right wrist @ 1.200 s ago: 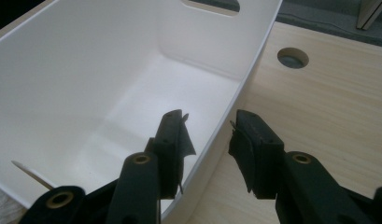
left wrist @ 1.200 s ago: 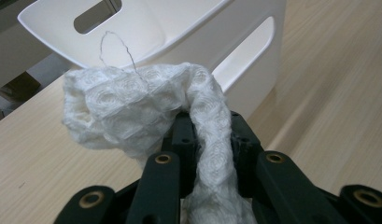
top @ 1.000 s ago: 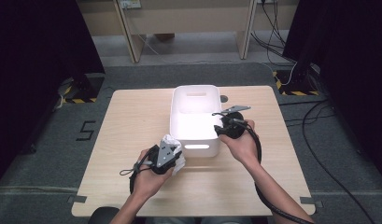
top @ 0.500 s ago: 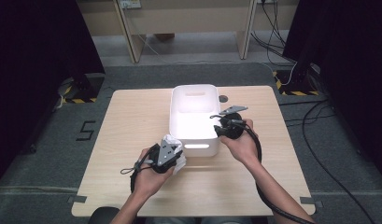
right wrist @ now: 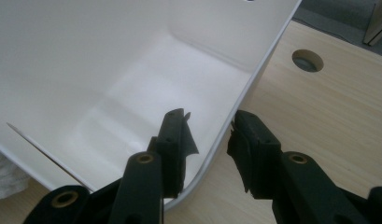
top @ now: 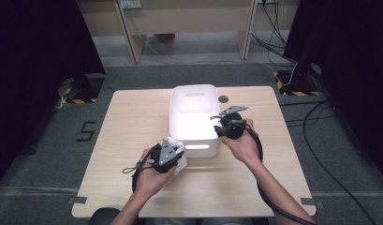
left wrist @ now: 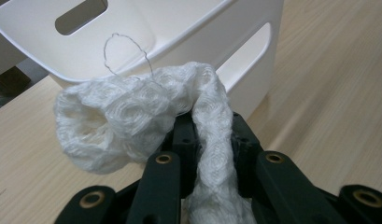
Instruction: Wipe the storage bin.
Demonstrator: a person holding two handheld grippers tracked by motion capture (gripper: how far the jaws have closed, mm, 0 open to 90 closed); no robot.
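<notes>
A white plastic bin [top: 194,89] with handle slots stands in the middle of the wooden table [top: 133,122]. My left gripper [top: 173,152] sits by the bin's near left corner, shut on a white knitted cloth [top: 178,144]. In the left gripper view the cloth [left wrist: 132,112] bulges out of the jaws [left wrist: 212,135] in front of the bin [left wrist: 179,28], with a loose thread curling up. My right gripper [top: 220,126] straddles the bin's right wall [right wrist: 132,70]. One jaw is inside and one outside [right wrist: 209,126]. Its jaws have just been closing on that wall.
A round cable hole [top: 223,99] lies in the table just right of the bin, also seen as a hole [right wrist: 307,60] beyond the right jaw. Bare tabletop spreads left of the bin. Dark floor, cables and desk legs surround the table.
</notes>
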